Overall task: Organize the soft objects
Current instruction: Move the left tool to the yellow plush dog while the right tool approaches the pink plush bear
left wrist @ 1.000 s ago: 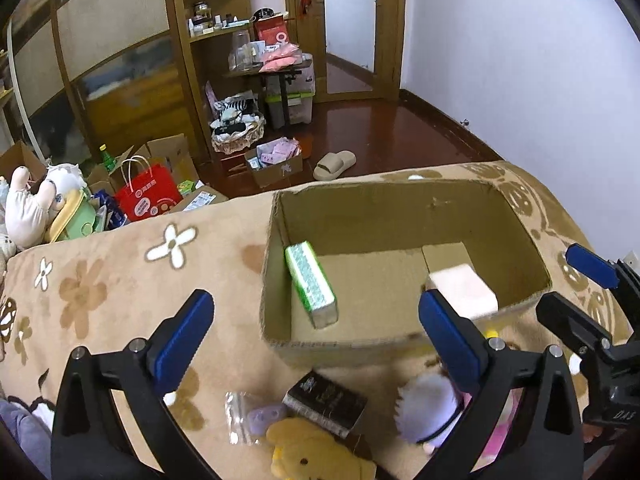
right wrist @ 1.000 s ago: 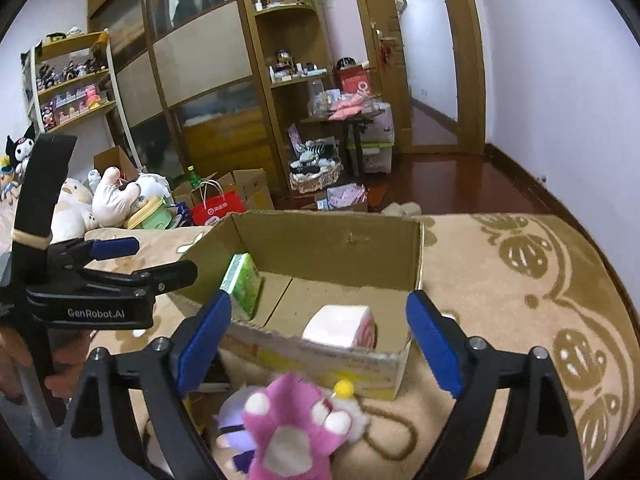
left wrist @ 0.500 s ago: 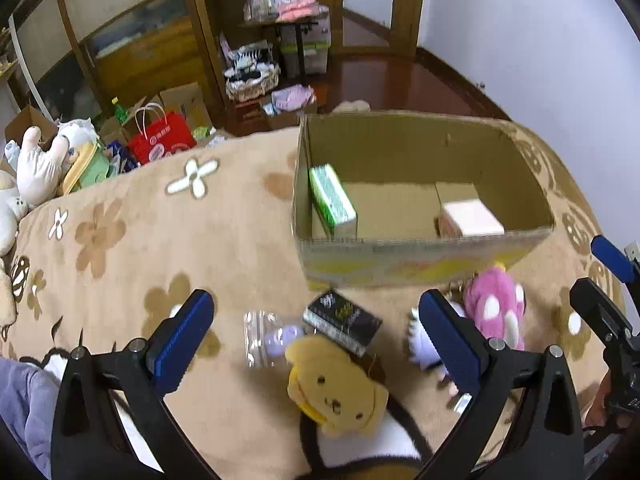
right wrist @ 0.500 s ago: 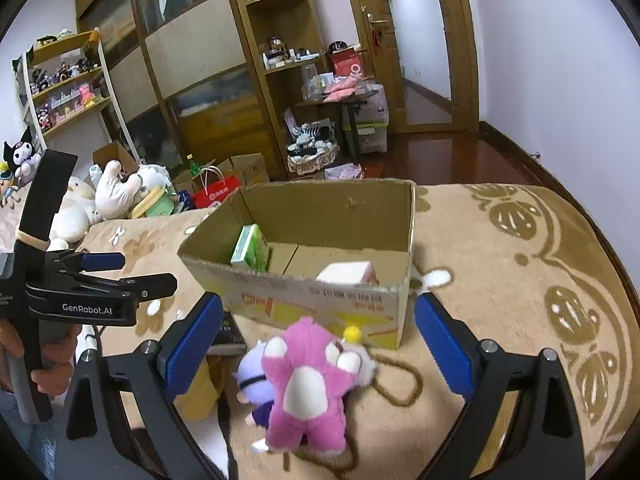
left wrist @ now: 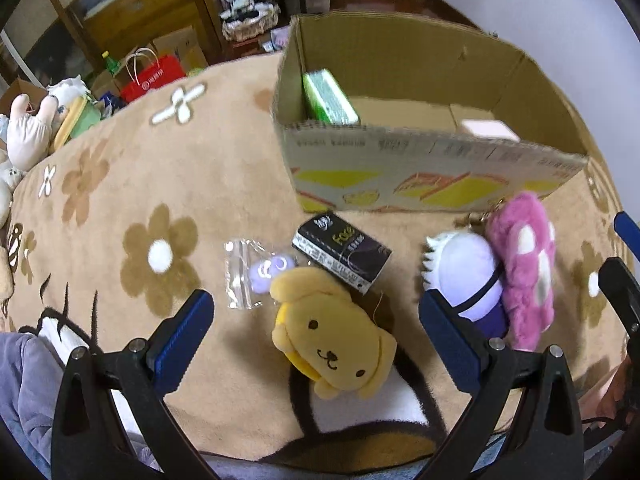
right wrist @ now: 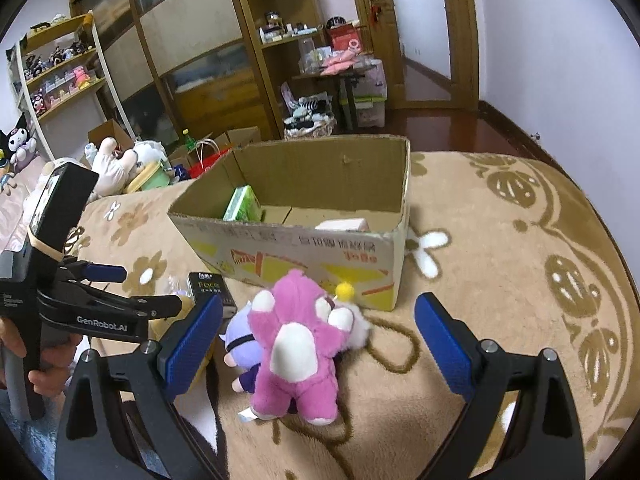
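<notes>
The left claw (left wrist: 316, 336) stands wide over the yellow dog plush (left wrist: 332, 340), empty. The right claw (right wrist: 318, 332), whose jaws have just been opening, gapes wide around the pink plush (right wrist: 292, 344) without pressing it. Both toys lie on the flowered blanket (left wrist: 120, 184) near its front edge, before the cardboard box (left wrist: 400, 176) holding a green tissue pack (left wrist: 328, 98).

Hidden and unclear items

Pink block (left wrist: 489, 130) in cardboard box (left wrist: 432, 168): blurred, mostly behind near wall. Purple plush (right wrist: 240, 340): largely covered by pink plush (right wrist: 294, 344). Bagged lilac trinket (left wrist: 266, 274): unidentifiable.
</notes>
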A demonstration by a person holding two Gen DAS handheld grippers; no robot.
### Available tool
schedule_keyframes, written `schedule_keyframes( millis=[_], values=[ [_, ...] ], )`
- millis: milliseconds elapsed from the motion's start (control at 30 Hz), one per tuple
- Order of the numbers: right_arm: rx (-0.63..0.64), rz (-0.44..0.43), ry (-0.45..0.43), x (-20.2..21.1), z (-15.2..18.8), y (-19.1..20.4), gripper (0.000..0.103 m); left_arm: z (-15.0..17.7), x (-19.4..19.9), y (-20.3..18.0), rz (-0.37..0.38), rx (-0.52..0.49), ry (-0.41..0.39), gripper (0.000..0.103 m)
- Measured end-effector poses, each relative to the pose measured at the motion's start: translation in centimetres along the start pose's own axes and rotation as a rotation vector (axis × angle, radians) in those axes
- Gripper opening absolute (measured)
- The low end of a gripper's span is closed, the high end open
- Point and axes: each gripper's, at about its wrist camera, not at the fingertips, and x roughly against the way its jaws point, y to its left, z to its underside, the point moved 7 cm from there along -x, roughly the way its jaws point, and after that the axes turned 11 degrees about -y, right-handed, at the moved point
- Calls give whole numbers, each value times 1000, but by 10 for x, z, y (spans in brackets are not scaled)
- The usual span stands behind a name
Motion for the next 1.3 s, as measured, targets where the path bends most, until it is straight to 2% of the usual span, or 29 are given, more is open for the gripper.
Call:
schedule_keyframes(
  millis=[167, 467, 667, 767, 867, 933, 1033, 1100, 1233, 1300],
  values=[
    [-15, 7, 47, -18, 12, -3, 101, 8, -20, -7, 8, -15, 64, 101],
    [-11, 9, 118, -42, 31, -1, 101, 21, -45, -4, 52, 58, 175, 101],
    [-19, 3, 135, -53, 37, 0, 101, 24, -58, -8, 61, 62, 203, 101],
    [-44, -4, 141, -58, 38, 0, 101, 26, -65, -13, 70, 71, 226, 95],
    [-65, -12, 162, -63, 42, -1, 101, 27, -69, -14, 37, 39, 221, 86],
    [-86, -13, 175, -67, 47, -2, 101, 28, -70, -15, 39, 38, 218, 86],
    [-98, -19, 197, -72, 51, -2, 100, 34, -74, -14, 21, 46, 219, 81],
    [-82, -18, 200, -73, 52, 1, 93, 36, -76, -13, 17, 53, 219, 79],
    [-65, -26, 205, -73, 53, 5, 71, 41, -75, -6, 12, 48, 206, 76],
    [-46, 5, 210, -71, 53, 3, 64, 43, -72, -9, 11, 31, 197, 75]
  ],
)
